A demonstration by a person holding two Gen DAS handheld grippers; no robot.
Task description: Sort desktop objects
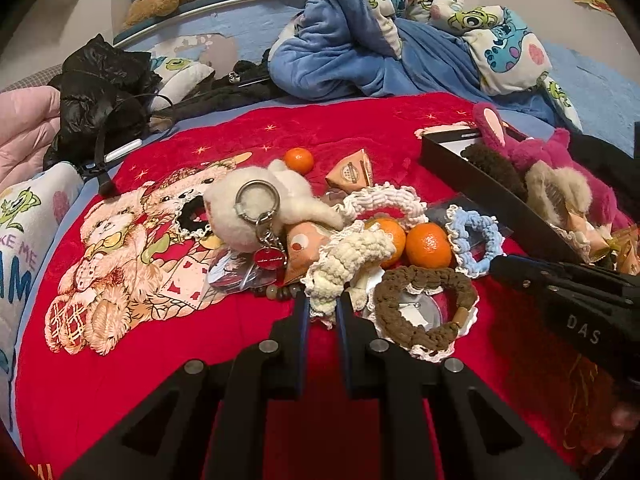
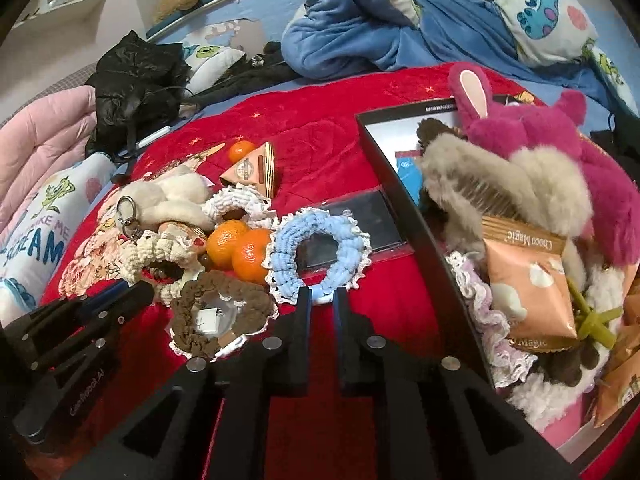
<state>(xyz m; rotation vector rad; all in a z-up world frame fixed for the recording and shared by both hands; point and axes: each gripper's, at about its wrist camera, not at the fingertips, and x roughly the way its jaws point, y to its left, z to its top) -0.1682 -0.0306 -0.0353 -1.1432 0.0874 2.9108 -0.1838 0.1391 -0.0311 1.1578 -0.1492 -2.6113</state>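
Note:
A pile of small things lies on the red blanket: a cream knitted scrunchie, a brown scrunchie, a light blue scrunchie, two tangerines and a white plush keychain. My left gripper is shut on the near end of the cream scrunchie. In the right wrist view my right gripper is shut on the near edge of the light blue scrunchie. The left gripper also shows in the right wrist view, the right gripper in the left wrist view.
A black box at the right holds a pink plush, fur clips and snack packs. A third tangerine and a triangular pack lie farther back. Blue bedding and a black bag lie behind.

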